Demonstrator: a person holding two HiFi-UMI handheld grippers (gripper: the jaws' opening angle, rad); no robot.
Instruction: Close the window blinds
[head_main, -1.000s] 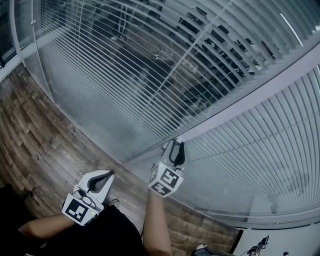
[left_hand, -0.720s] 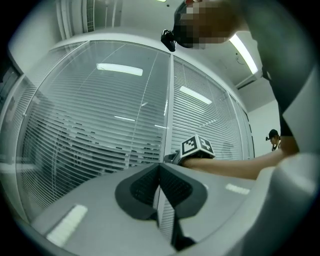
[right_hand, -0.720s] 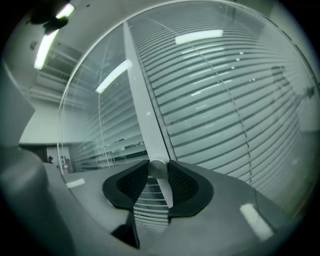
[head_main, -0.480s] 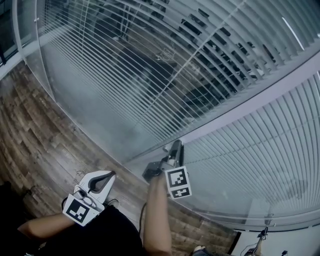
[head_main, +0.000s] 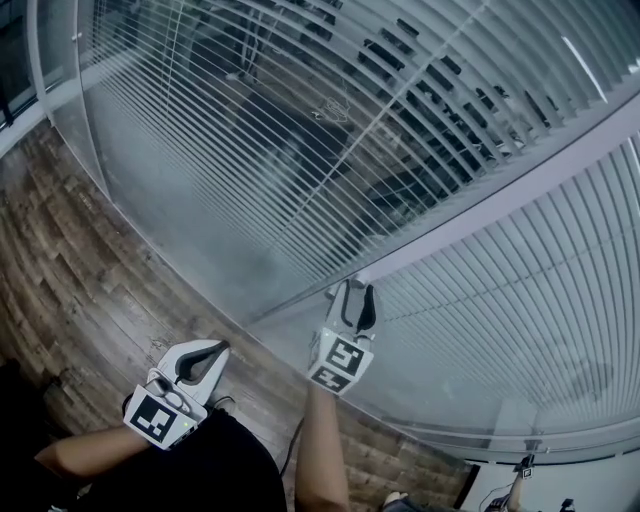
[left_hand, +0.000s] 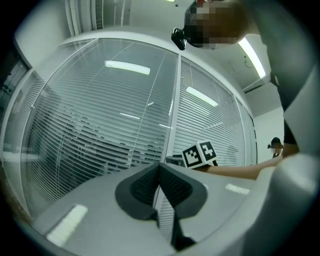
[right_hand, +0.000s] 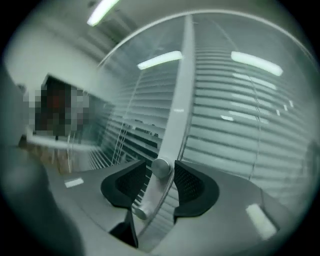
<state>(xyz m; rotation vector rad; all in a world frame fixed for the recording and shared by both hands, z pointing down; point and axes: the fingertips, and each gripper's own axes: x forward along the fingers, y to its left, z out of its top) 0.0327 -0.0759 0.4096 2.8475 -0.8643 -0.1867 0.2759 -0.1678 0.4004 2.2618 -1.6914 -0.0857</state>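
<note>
White slatted blinds (head_main: 300, 150) hang behind glass panels, their slats part open on the left panel, flatter on the right panel (head_main: 520, 290). A small round metal knob (right_hand: 161, 167) sticks out of the pale frame post (right_hand: 177, 100) between the panels. My right gripper (right_hand: 161, 176) has its jaws round this knob; they have just been opening, and a thin gap shows at the left pad. From above, the right gripper (head_main: 353, 292) sits at the post's foot. My left gripper (head_main: 222, 347) hangs back over the floor, pads together on nothing (left_hand: 160, 167).
Wood-plank floor (head_main: 70, 280) runs along the base of the glass wall. A second small stud (right_hand: 140, 213) sits on the post below the knob. The right gripper's marker cube (left_hand: 200, 154) and forearm show beside the post. Ceiling lights reflect in the glass.
Half a second ago the right gripper was rolled to one side at the knob, its marker cube swung right; now it is back upright. The left gripper has stayed put.
</note>
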